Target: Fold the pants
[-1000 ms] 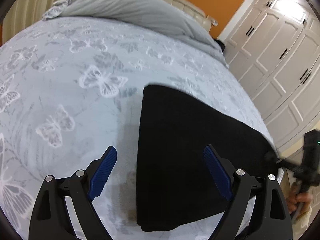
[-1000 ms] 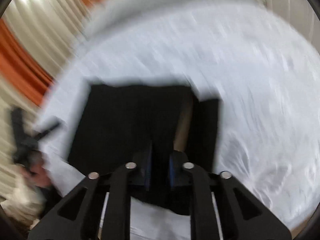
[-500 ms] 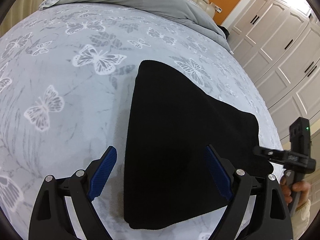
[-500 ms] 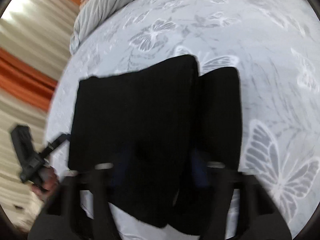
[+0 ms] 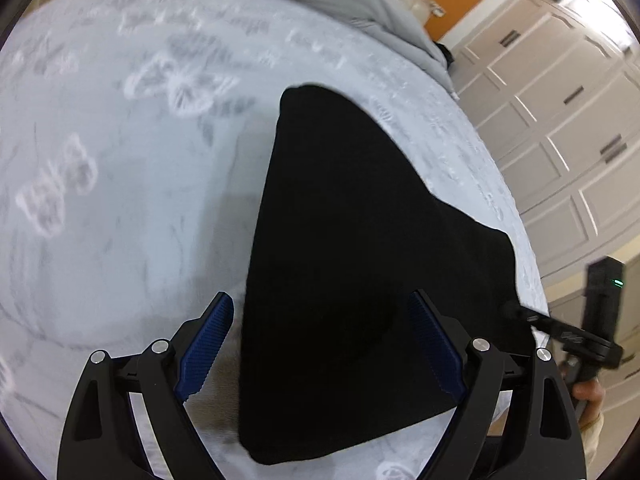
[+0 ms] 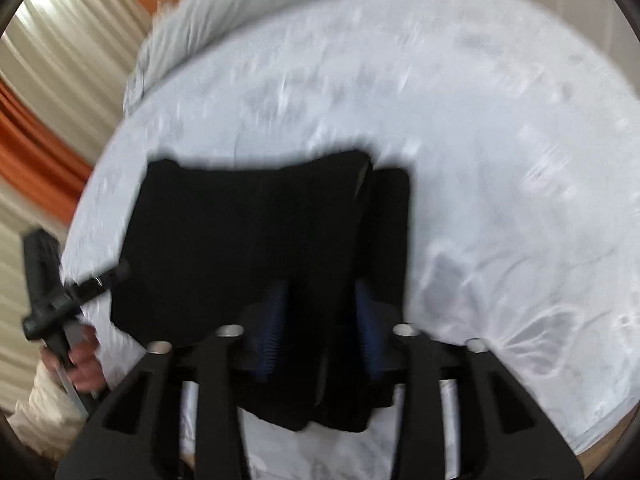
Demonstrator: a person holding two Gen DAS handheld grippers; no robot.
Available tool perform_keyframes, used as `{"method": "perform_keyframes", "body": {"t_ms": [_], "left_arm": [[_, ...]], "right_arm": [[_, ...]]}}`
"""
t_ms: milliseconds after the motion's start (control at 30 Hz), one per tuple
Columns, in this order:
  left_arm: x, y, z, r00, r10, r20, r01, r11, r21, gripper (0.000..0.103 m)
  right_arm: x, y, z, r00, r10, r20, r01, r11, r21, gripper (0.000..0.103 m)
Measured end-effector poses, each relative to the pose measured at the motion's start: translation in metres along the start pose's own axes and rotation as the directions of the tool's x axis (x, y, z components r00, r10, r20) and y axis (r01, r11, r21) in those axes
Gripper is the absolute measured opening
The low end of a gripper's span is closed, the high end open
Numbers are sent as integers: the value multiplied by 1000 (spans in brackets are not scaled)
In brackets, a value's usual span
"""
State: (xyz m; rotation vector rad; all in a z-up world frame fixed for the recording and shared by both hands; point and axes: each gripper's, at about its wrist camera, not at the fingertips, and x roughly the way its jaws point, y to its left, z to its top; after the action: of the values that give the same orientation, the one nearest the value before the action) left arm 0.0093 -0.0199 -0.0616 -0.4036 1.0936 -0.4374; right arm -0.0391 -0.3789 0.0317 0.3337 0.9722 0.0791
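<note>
Since the pants (image 5: 352,280) already lie folded under my wide-spread left gripper (image 5: 320,344), little seems left. My right gripper (image 6: 320,328) looks part-open over their edge, though blur hides any grip.

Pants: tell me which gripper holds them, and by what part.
Left gripper holds nothing; it is wide open over the pants. Right gripper sits at the pants' edge, but blur hides whether it grips.
</note>
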Motion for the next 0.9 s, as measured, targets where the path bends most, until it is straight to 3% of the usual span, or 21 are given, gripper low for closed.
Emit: {"method": "perform_keyframes", "body": {"t_ms": [33, 167, 200, 233, 267, 300, 333, 367, 433, 467, 533, 600, 633, 667, 700, 733, 767, 833, 900], "left_arm": [[1, 2, 0, 1000, -2, 0, 2, 1000, -14, 86], [20, 17, 1, 998, -51, -39, 47, 994, -97, 86], [22, 17, 2, 998, -58, -22, 56, 994, -93, 86], [24, 14, 4, 998, -64, -19, 63, 996, -61, 84], [26, 11, 6, 998, -64, -20, 63, 997, -38, 80], [27, 8, 8, 997, -74, -13, 74, 997, -22, 55], [28, 6, 9, 997, -79, -19, 78, 997, -13, 41], [22, 5, 12, 996, -87, -15, 87, 996, -12, 35], [-3, 2, 18, 991, -134, -1, 134, 991, -20, 28], [-20, 0, 20, 986, -166, 6, 166, 986, -12, 28], [-52, 0, 17, 985, -164, 48, 164, 986, 14, 28], [-84, 9, 9, 989, -105, 107, 102, 994, 36, 34], [-90, 24, 4, 993, -50, 104, 49, 999, 11, 45], [-88, 35, 0, 996, -7, 94, 8, 1000, -7, 50], [-83, 50, -5, 992, 93, 83, -90, 995, -29, 54], [-80, 62, -10, 975, 205, 89, -200, 978, -57, 47], [-81, 66, -10, 967, 232, 105, -227, 972, -59, 47], [-90, 65, -7, 972, 184, 143, -182, 983, -29, 51], [-106, 54, -3, 961, 153, 229, -157, 988, 1, 57]], "right_arm": [[-1, -3, 2, 1000, -4, 16, 4, 1000, 19, 95], [45, -10, 8, 989, 30, -148, -20, 998, 66, 94], [62, -8, 6, 981, 39, -189, -26, 997, 71, 90], [77, -5, 4, 974, 61, -218, -47, 996, 69, 60], [77, 1, 0, 977, 52, -205, -41, 997, 58, 55], [70, 15, 2, 984, 24, -179, -25, 1000, -5, 46], [58, 26, 5, 988, 40, -149, -46, 998, -34, 36], [43, 32, 7, 990, 93, -108, -97, 995, -33, 35], [7, 48, 7, 972, 234, -25, -235, 971, -45, 34], [-5, 60, 4, 964, 266, -1, -265, 960, -85, 34], [-8, 71, -1, 955, 295, -11, -295, 950, -101, 39], [22, 74, -10, 972, 212, -99, -221, 971, -89, 56], [37, 71, -13, 982, 127, -138, -139, 987, -79, 63], [49, 67, -15, 987, 21, -160, -32, 997, -70, 62], [49, 65, -14, 991, -2, -137, -7, 998, -64, 61], [41, 65, -12, 993, 42, -107, -49, 997, -58, 61], [31, 65, -8, 993, 101, -68, -104, 993, -50, 61], [22, 73, -4, 988, 157, -11, -157, 986, -59, 64], [26, 87, 2, 991, 131, 15, -129, 987, -95, 64]]}}
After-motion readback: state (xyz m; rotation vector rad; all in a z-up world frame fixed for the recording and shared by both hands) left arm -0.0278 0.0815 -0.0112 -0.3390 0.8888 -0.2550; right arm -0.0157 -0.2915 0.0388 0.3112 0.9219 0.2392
